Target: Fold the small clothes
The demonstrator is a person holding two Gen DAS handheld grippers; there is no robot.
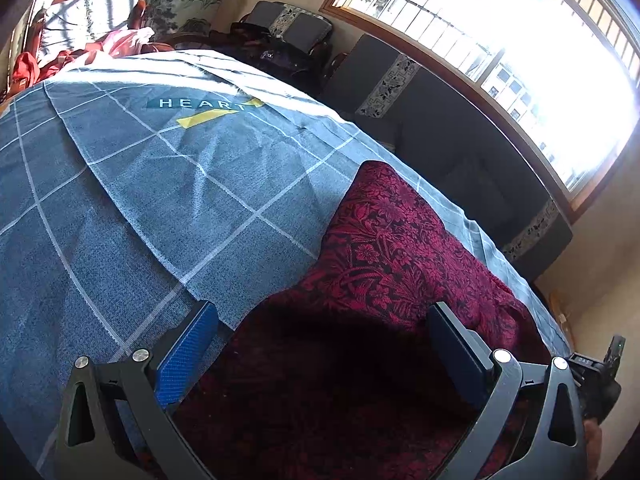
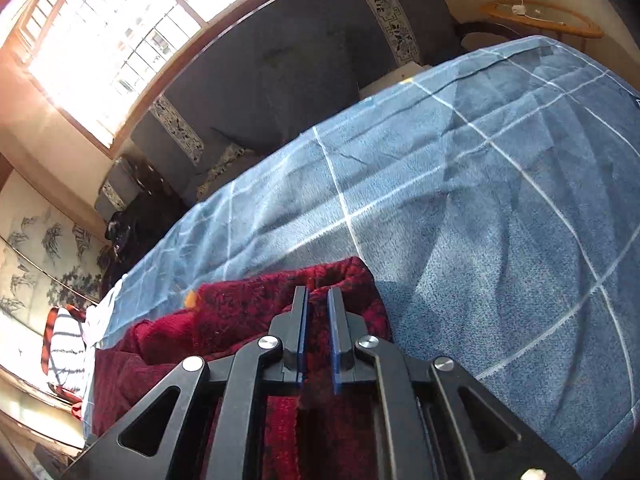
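Note:
A dark red garment with a black floral pattern [image 1: 384, 248] lies on the blue checked cloth [image 1: 120, 184] that covers the table. My left gripper [image 1: 324, 320] is open, its jaws wide apart just above the near part of the garment. In the right wrist view the same red garment [image 2: 248, 304] lies bunched under my right gripper [image 2: 318, 300]. Its jaws are nearly together with a fold of the red fabric between them.
The blue checked cloth [image 2: 480, 200] spreads wide to the right. A grey sofa [image 1: 460, 128] stands under a bright window behind the table. Red clothes and a striped pillow [image 1: 88, 20] lie at the far end. A small wooden side table [image 2: 540, 20] stands beyond the corner.

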